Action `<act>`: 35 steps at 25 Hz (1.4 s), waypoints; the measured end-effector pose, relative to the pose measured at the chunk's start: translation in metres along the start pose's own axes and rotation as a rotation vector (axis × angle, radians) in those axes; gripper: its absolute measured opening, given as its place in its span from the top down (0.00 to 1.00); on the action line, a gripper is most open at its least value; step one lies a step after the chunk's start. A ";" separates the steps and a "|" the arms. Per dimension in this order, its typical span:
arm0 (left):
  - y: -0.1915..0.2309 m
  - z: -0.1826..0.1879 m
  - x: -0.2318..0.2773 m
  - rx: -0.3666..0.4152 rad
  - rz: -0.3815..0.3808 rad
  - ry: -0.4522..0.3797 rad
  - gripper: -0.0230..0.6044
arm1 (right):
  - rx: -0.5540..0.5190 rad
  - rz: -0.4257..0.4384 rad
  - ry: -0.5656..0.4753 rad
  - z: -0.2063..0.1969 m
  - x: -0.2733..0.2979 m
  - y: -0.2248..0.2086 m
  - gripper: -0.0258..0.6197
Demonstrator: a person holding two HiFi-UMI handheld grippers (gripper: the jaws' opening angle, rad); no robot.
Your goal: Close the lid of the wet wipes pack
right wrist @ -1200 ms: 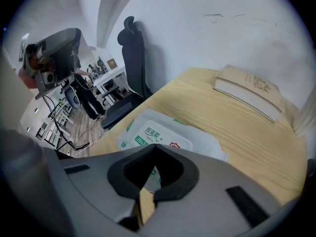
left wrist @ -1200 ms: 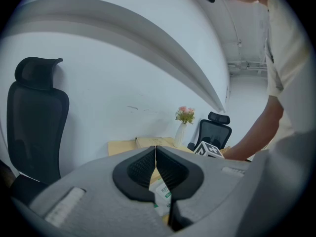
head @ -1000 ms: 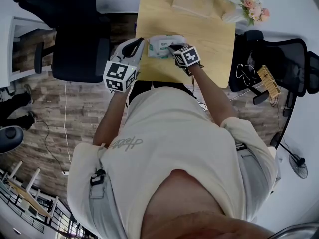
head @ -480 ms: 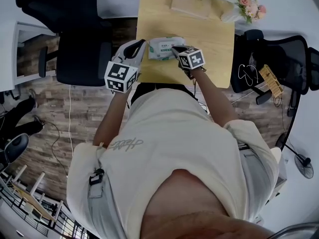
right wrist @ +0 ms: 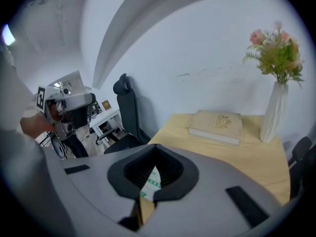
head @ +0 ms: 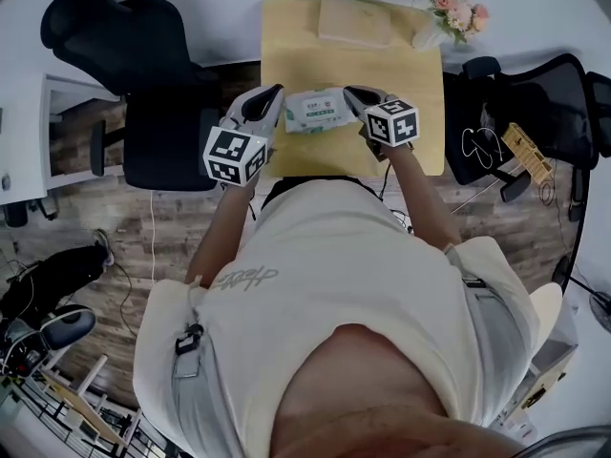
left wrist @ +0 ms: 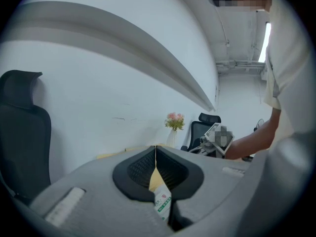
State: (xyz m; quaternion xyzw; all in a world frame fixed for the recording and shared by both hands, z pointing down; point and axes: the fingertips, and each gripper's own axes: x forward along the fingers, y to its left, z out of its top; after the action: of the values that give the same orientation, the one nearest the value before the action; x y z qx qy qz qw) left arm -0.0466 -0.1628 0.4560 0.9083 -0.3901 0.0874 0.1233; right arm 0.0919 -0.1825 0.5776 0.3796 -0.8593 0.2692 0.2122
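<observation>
The wet wipes pack, white with green print, lies flat on the wooden table between my two grippers. Its lid looks down, though the head view is too small to be sure. My left gripper is at the pack's left end and my right gripper at its right end. Both are shut with nothing between the jaws. In the left gripper view a strip of the pack shows below the closed jaw tips. The right gripper view shows the pack under its closed tips.
A beige book lies at the table's far edge, with a white vase of flowers at the far right corner. Black office chairs stand left and right of the table.
My right gripper has come off the top of the pack and moved right, to its right end. The left gripper stays at the left end.
</observation>
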 end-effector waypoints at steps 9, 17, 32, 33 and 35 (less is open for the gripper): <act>-0.008 0.080 0.002 0.066 -0.033 -0.119 0.94 | -0.097 -0.054 -0.287 0.106 -0.074 0.004 0.96; -0.011 0.139 0.013 0.162 -0.032 -0.205 0.94 | -0.249 -0.073 -0.437 0.177 -0.125 0.024 0.96; -0.002 0.192 0.013 0.232 0.020 -0.292 0.94 | -0.329 -0.102 -0.605 0.243 -0.171 0.037 0.96; 0.001 0.193 0.013 0.228 0.026 -0.292 0.94 | -0.333 -0.110 -0.613 0.245 -0.172 0.036 0.96; 0.007 0.193 0.013 0.220 0.039 -0.290 0.94 | -0.343 -0.114 -0.612 0.248 -0.170 0.035 0.96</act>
State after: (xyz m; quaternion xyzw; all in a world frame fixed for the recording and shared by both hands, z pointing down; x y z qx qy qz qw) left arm -0.0307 -0.2328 0.2763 0.9115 -0.4097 -0.0002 -0.0360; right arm 0.1312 -0.2255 0.2806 0.4488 -0.8932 -0.0176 0.0203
